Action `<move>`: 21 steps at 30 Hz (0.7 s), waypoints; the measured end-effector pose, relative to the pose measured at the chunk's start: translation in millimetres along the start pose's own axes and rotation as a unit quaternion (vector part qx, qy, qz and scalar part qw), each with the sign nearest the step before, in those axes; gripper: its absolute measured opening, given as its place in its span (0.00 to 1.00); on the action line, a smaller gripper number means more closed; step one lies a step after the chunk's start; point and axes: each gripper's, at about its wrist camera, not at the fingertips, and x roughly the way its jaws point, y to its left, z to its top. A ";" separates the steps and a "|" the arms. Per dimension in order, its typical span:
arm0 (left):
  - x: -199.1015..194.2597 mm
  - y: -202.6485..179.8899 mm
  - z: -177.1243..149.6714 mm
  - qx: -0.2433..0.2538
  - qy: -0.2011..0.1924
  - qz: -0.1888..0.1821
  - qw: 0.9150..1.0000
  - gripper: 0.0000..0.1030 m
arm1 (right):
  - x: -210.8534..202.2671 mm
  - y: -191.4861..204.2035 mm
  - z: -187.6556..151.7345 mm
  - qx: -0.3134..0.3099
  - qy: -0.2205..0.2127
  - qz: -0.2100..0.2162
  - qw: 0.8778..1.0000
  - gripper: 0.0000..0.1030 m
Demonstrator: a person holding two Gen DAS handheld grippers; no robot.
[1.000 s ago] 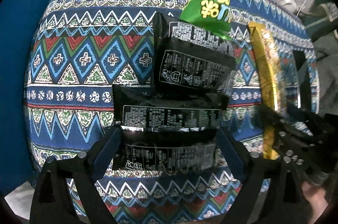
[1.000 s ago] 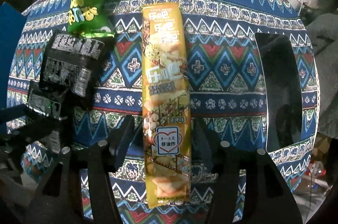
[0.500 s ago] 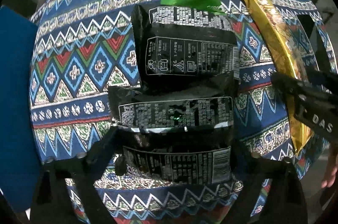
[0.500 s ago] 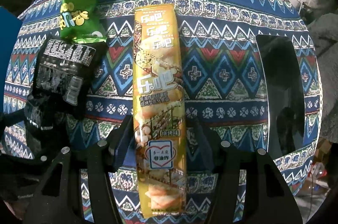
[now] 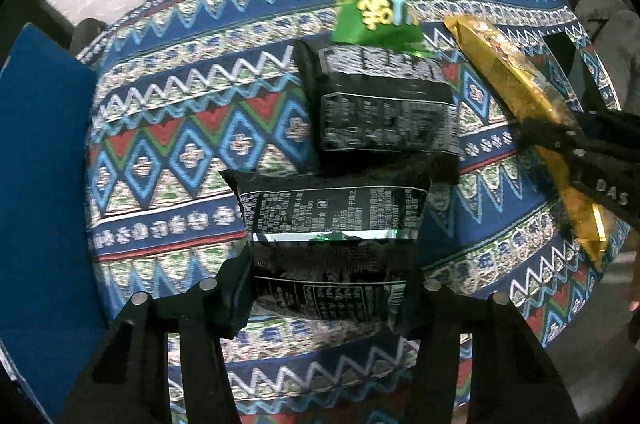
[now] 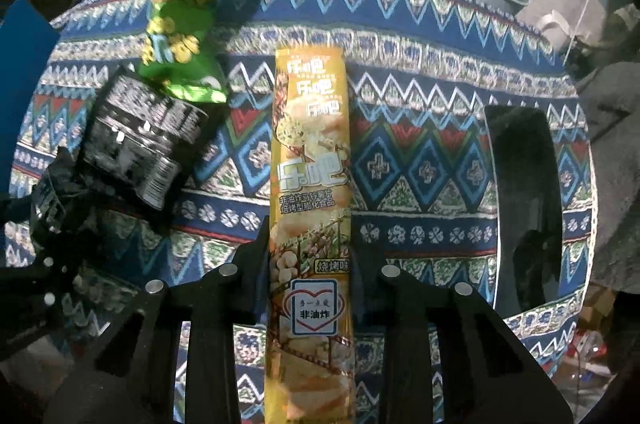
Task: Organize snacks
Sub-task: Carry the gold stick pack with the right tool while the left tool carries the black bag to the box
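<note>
Both grippers just clamped: left gripper (image 5: 326,288) closing onto near black packet (image 5: 328,264) on patterned tablecloth (image 5: 180,127), right gripper (image 6: 310,256) now pinching long yellow snack pack (image 6: 310,207) beside it; grasps made, ready for lifting and sorting.

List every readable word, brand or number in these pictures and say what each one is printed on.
"乐吧", three small and one large: long yellow snack tube pack, clamped in the right tool.
"非油炸马铃薯片 焙烤型膨化食品", "烧烤味", "非油炸": same pack.
"DAS": black right tool body.
Large yellow characters on the green snack bag: blurred, unreadable.
White print on the two black foil packets: too small to read.
</note>
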 end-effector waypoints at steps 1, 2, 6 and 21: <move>-1.8 7.8 -0.5 -0.001 -0.002 0.000 1.000 0.55 | -4.2 2.4 2.4 0.001 -0.004 0.002 1.000 0.29; -3.5 9.6 -0.7 -0.002 -0.005 0.000 1.000 0.55 | -7.5 3.7 3.6 0.001 -0.007 0.004 1.000 0.29; -13.8 30.1 10.2 -0.002 -0.016 0.002 1.000 0.55 | -22.2 8.8 9.3 -0.002 -0.020 0.008 1.000 0.29; -89.0 55.2 -5.1 0.032 -0.097 0.037 0.994 0.55 | -75.7 25.7 12.0 -0.006 -0.084 0.018 0.996 0.29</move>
